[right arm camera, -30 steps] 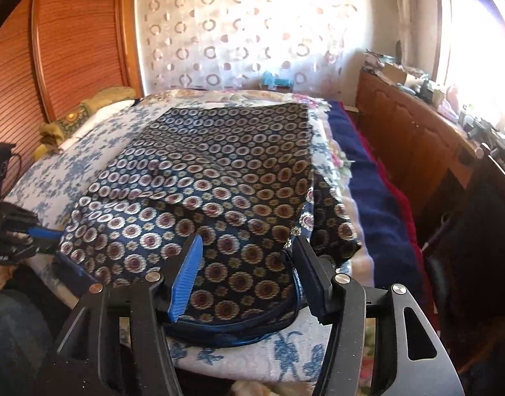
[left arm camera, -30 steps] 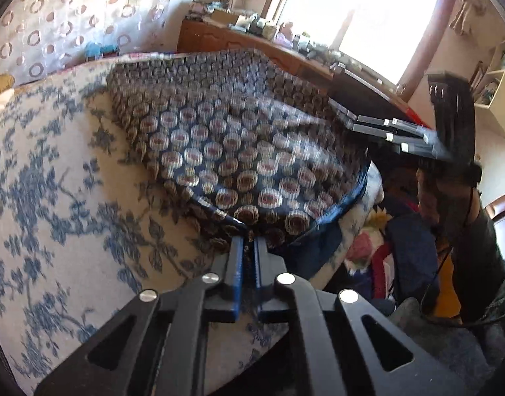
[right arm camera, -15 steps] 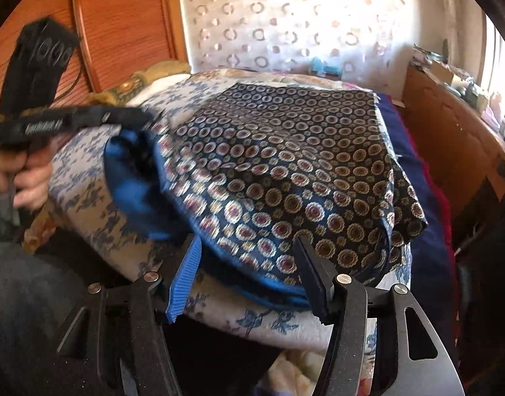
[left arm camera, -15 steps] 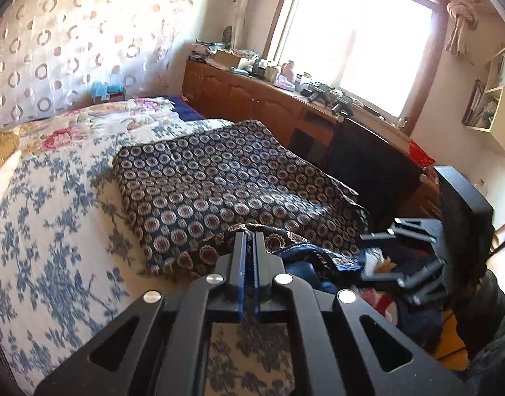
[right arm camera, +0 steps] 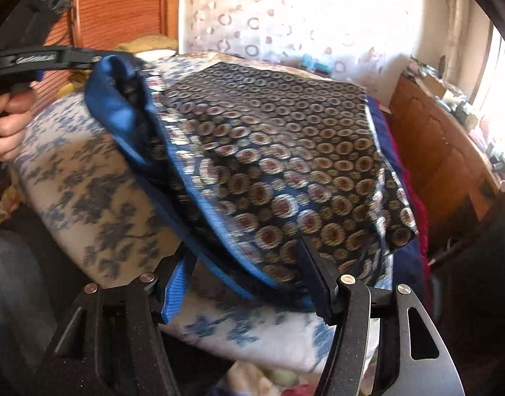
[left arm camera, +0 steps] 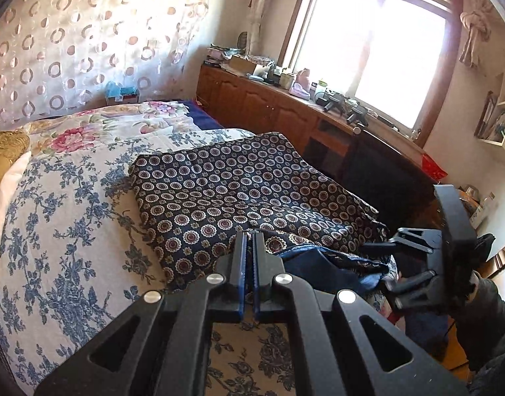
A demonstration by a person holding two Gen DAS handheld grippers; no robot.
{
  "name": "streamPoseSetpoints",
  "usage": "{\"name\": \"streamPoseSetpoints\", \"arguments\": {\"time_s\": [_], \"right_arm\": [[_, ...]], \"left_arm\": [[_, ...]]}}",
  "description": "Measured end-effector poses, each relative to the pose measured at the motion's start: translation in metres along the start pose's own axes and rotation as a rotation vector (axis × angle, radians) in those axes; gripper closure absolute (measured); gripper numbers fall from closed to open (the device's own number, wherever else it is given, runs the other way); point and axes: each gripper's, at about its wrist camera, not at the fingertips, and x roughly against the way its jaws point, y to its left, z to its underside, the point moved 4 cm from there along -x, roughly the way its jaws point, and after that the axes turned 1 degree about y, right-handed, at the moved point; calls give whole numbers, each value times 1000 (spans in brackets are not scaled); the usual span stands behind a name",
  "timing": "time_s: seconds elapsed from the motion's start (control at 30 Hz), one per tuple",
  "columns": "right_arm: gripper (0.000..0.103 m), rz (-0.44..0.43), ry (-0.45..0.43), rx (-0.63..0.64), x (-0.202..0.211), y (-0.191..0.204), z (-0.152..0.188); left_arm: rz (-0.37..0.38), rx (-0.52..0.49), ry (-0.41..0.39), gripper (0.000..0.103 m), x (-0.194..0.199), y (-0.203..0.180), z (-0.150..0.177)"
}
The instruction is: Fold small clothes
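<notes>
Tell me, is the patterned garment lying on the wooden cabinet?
No, the patterned garment lies on the floral bedsheet, beside the wooden cabinet.

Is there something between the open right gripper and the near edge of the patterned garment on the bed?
Nothing visible: the garment's blue-lined edge already lies between the closing jaws of the right gripper.

Our left gripper (left arm camera: 249,247) points forward and down with its jaws pressed together, pinching a fold of the patterned garment (left arm camera: 239,191) at the tips. Our right gripper (right arm camera: 245,270) is tilted steeply down, its jaws closing with the garment's blue-trimmed edge between them, not yet pressed. Our left hand (right arm camera: 8,122) grips its gripper's handle.
</notes>
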Motion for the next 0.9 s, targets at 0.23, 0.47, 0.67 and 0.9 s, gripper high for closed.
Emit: {"name": "streamPoseSetpoints", "arguments": {"time_s": [0.23, 0.47, 0.67, 0.9], "right_arm": [[100, 32, -72, 42, -1, -21, -50], [101, 50, -135, 76, -8, -29, -90], [101, 47, -167, 88, -19, -40, -121], [101, 35, -171, 110, -45, -54, -162]], "left_arm": [[-63, -1, -20, 103, -3, 17, -12], [-95, 31, -12, 103, -9, 43, -22], [-130, 25, -13, 103, -15, 58, -39], [-195, 40, -20, 101, -28, 89, -66]]}}
